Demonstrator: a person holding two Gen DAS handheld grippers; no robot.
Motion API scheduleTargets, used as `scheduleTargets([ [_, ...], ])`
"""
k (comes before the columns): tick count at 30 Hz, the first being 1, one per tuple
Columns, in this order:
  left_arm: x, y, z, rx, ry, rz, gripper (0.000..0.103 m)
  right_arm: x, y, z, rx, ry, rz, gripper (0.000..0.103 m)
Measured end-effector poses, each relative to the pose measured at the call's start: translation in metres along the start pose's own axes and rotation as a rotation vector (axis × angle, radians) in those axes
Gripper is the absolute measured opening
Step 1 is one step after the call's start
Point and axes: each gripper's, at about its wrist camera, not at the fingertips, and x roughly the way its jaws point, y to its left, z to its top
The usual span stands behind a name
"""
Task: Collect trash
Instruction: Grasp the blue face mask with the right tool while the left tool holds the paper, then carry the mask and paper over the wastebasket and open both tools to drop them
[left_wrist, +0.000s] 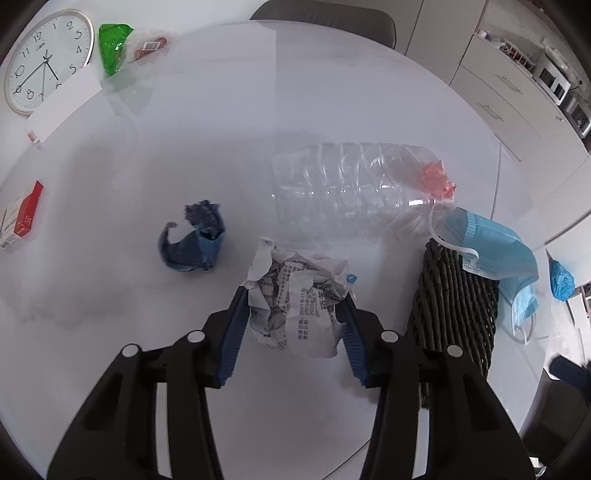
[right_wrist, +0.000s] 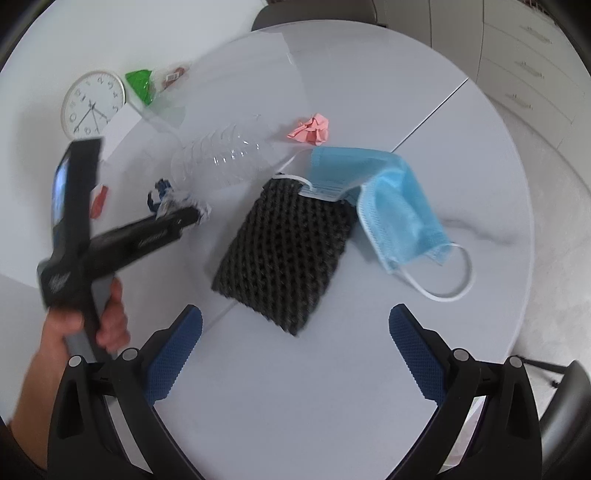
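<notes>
My left gripper (left_wrist: 295, 290) is shut on a crumpled ball of printed white paper (left_wrist: 295, 314) that rests on the white round table (left_wrist: 221, 129). From the right wrist view, the left gripper (right_wrist: 192, 216) shows at the left, held by a hand (right_wrist: 110, 317). My right gripper (right_wrist: 295, 313) is open and holds nothing, hovering over the near corner of a black knitted pad (right_wrist: 284, 251). Other trash: an empty clear bottle (left_wrist: 343, 184) lying on its side, a blue face mask (right_wrist: 391, 195) draped over the pad's far edge, a dark blue crumpled wrapper (left_wrist: 195, 240), and a pink paper wad (right_wrist: 312, 129).
A wall clock (left_wrist: 44, 61) lies at the far left with a green wrapper (left_wrist: 112, 46) and a white card beside it. A red and white box (left_wrist: 26, 218) sits at the left edge. A small blue object (left_wrist: 561, 280) lies near the right edge. A chair stands behind the table.
</notes>
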Motion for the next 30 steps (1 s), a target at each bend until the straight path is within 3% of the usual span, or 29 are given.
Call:
scheduleTargets([
  [3,-0.011,0.010,-0.006,-0.018,-0.001,-0.013,0.047,0.004,0.000,0.013,-0.004,-0.016,0.002,0.100],
  [8,-0.035,0.024,-0.021,-0.019,-0.026,0.002,0.047,0.004,-0.009,0.052,-0.174,-0.061,-0.112,0.100],
  [12,-0.053,0.027,-0.038,-0.029,-0.031,-0.010,0.047,0.020,-0.030,0.086,-0.275,-0.011,-0.157,0.100],
  [15,-0.063,0.030,-0.049,-0.052,-0.031,-0.018,0.047,0.041,-0.044,0.104,-0.316,0.065,-0.120,0.097],
  [18,-0.067,0.032,-0.056,-0.071,-0.024,-0.021,0.047,0.060,-0.054,0.110,-0.309,0.137,-0.068,0.082],
  [20,-0.070,0.032,-0.062,-0.083,-0.017,-0.025,0.047,0.072,-0.064,0.112,-0.266,0.190,-0.027,0.058],
  [24,-0.073,0.034,-0.067,-0.076,-0.013,-0.009,0.047,0.069,-0.075,0.114,-0.183,0.183,0.034,0.036],
  [26,-0.075,0.034,-0.069,-0.076,-0.012,-0.005,0.047,0.059,-0.080,0.115,-0.148,0.154,0.060,0.029],
  [30,-0.079,0.029,-0.070,-0.072,-0.017,-0.011,0.047,0.037,-0.082,0.119,-0.127,0.085,0.039,0.028],
])
